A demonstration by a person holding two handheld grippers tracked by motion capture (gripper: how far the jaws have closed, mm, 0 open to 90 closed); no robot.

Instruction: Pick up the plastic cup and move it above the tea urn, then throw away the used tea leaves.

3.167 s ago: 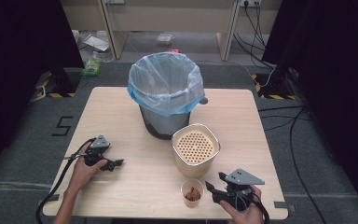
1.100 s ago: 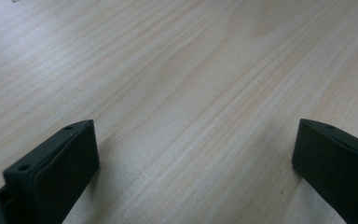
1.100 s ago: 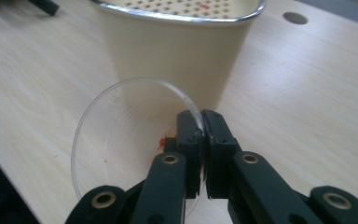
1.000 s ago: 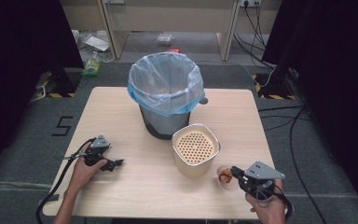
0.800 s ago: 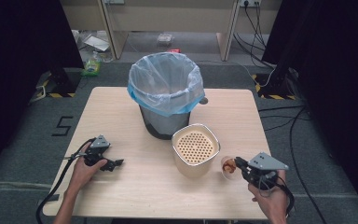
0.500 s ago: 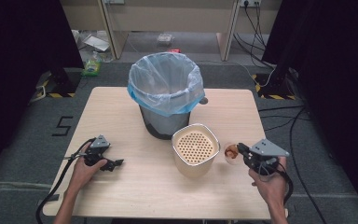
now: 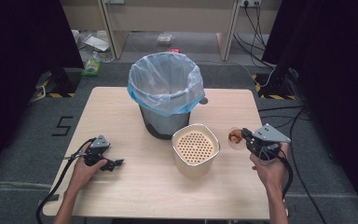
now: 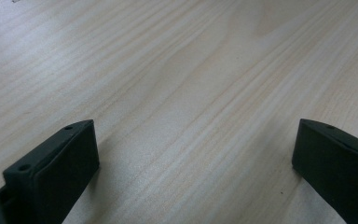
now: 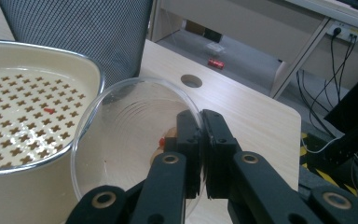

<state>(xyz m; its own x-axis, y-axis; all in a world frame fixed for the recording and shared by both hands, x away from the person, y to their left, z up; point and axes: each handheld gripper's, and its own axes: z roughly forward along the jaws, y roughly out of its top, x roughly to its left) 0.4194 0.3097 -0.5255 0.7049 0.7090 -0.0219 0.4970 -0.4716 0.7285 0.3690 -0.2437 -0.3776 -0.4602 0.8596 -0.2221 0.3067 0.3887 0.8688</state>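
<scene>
The right gripper pinches the rim of a clear plastic cup that is tilted on its side, just beside the cream strainer pot and above the table. To pour well, the person should bring the cup's mouth over the holed insert before tipping more, so the brown scraps fall inside. Half a second ago the cup was lower and nearer the person. The left gripper rests on the table, jaws wide, as before.
</scene>
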